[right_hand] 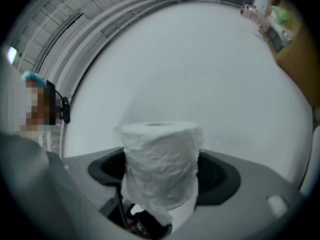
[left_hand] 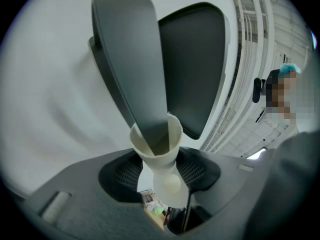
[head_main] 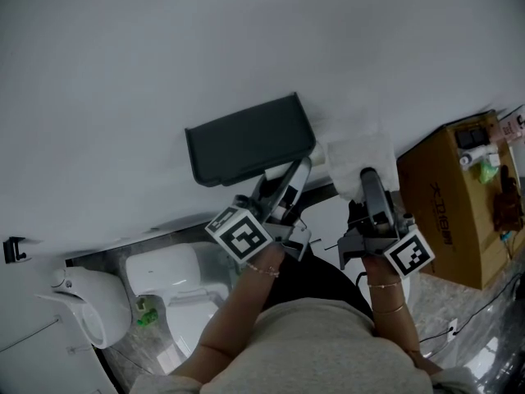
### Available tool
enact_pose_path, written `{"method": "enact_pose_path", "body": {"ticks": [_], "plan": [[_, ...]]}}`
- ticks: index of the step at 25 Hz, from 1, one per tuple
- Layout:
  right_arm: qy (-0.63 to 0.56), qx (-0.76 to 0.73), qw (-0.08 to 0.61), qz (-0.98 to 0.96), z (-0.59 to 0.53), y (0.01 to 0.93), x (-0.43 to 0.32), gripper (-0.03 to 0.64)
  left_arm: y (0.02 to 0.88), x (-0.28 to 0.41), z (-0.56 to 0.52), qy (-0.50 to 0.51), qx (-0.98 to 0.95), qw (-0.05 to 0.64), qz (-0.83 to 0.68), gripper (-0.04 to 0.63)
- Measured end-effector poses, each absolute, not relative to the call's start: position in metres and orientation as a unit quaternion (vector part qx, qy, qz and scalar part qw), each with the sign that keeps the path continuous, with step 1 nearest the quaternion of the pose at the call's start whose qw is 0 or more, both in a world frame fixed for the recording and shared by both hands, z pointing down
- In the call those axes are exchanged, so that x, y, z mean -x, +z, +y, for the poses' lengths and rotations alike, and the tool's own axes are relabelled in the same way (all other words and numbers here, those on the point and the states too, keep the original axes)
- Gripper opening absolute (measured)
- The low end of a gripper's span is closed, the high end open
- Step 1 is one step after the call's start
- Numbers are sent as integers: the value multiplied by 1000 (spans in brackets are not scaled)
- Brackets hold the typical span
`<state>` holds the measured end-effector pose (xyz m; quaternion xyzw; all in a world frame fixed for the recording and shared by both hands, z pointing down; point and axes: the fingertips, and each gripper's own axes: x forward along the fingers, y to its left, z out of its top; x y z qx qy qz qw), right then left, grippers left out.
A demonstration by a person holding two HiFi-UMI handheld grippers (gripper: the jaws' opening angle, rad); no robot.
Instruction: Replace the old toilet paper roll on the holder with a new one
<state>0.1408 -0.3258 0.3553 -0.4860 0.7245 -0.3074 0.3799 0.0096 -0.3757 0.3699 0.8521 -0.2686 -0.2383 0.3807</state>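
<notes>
A dark grey holder (head_main: 246, 142) with a flat cover is fixed to the white wall. In the left gripper view its dark arm (left_hand: 127, 59) runs down into an empty cream cardboard tube (left_hand: 156, 144). My left gripper (head_main: 297, 175) reaches up under the holder and is shut on that tube (left_hand: 157, 169), which still sits over the end of the arm. To the right, my right gripper (head_main: 365, 179) is shut on a full white toilet paper roll (head_main: 361, 158), held upright close to the wall (right_hand: 160, 159) beside the holder.
A white toilet (head_main: 176, 290) stands low at the left, with a white bin (head_main: 90, 302) beside it. A brown cardboard box (head_main: 451, 208) with small items on top stands at the right. A dark hook (head_main: 12, 249) sticks out of the wall at far left.
</notes>
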Motion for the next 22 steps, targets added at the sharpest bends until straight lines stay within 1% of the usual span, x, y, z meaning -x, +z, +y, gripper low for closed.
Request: {"method": "enact_pose_path", "body": {"ticks": [9, 22], "plan": [[-294, 505, 392, 710, -313, 356, -185, 414, 370, -59, -371, -222, -866, 380, -236, 212], [-286, 533, 400, 688, -306, 359, -199, 414, 376, -81, -364, -204, -872, 401, -192, 212]]}}
